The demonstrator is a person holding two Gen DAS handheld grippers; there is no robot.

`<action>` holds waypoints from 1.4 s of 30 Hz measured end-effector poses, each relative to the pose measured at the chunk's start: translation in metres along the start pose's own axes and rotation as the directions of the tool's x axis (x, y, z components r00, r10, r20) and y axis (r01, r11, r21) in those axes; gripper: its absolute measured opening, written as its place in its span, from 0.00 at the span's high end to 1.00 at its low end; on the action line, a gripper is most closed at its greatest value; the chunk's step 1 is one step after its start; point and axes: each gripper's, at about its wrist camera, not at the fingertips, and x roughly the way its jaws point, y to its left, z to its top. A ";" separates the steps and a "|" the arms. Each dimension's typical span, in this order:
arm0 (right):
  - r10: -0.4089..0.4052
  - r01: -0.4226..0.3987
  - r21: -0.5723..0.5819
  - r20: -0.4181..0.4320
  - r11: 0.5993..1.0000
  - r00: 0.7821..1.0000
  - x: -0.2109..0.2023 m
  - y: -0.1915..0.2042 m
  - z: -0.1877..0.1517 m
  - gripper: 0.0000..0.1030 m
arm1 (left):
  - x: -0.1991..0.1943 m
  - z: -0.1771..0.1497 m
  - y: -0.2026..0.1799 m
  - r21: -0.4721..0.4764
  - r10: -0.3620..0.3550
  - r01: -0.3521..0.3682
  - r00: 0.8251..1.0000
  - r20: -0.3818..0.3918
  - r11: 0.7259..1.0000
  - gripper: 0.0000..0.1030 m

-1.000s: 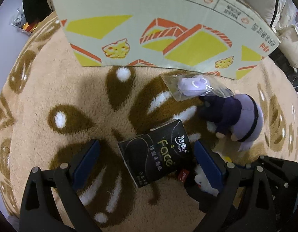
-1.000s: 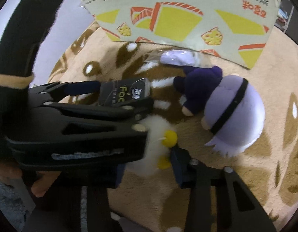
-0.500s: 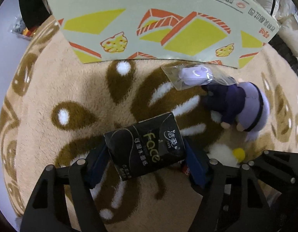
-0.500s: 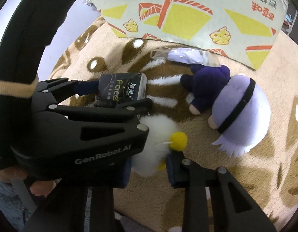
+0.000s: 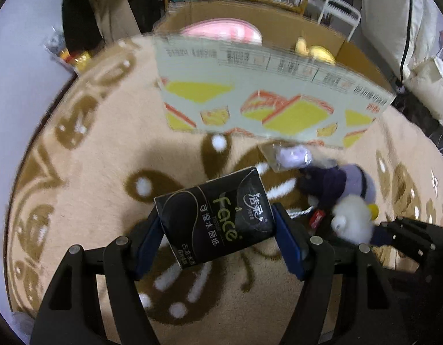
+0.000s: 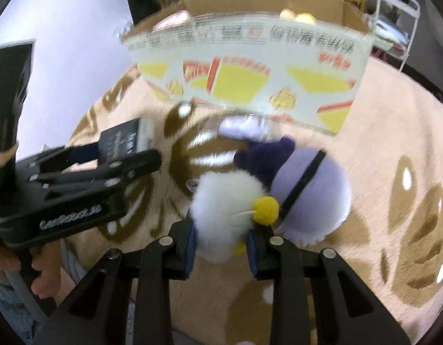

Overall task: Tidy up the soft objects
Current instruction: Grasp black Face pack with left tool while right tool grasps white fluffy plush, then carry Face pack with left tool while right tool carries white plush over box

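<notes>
We hold a black tissue pack [image 5: 214,220] in the left gripper [image 5: 218,235], its two blue pads pressed against the pack's short sides, low in the centre of the left wrist view. The pack sits tilted, its green lettering running up toward the right, and it hangs above the beige and brown rug [image 5: 86,155].

Our right gripper [image 6: 220,245] is closed on a white fluffy toy [image 6: 224,201] with a yellow pompom, squeezed between its pads at the lower centre of the right wrist view. From the left wrist view the same toy shows at the lower right of the frame, beside the tissue pack.

Just to the right of the white toy, a purple plush doll [image 6: 310,189] with a black band lies on the rug, touching or nearly touching it. Above the doll, a small lilac item in a clear bag [image 6: 244,126] rests at the foot of a cardboard box [image 6: 250,72]. The box fills the top of both views, open, with a pink thing [image 5: 221,33] and yellow things [image 5: 316,50] inside.
</notes>
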 end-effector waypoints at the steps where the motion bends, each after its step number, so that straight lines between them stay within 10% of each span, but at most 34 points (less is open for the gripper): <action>1: 0.000 0.000 0.004 0.020 1.000 1.000 -0.002 -0.005 0.002 0.70 | -0.007 -0.001 -0.002 0.005 0.008 -0.008 0.999 0.031 1.000 0.31; 8: -0.014 0.013 0.006 0.214 1.000 0.977 -0.042 -0.007 0.004 0.70 | -0.044 -0.001 0.005 -0.002 0.051 -0.052 0.978 0.202 0.999 0.31; 17: -0.025 0.022 0.012 0.446 1.000 0.895 -0.103 -0.010 0.026 0.70 | -0.091 0.016 0.002 0.044 0.085 -0.112 0.912 0.401 0.993 0.31; 31: -0.028 0.080 -0.080 0.510 0.994 0.859 -0.123 -0.009 0.086 0.70 | -0.107 0.080 -0.012 0.110 0.070 -0.150 0.844 0.531 0.982 0.31; 42: -0.032 0.078 -0.071 0.501 0.994 0.865 -0.101 -0.029 0.109 0.70 | -0.074 0.108 -0.021 0.148 0.053 -0.158 0.838 0.544 0.976 0.31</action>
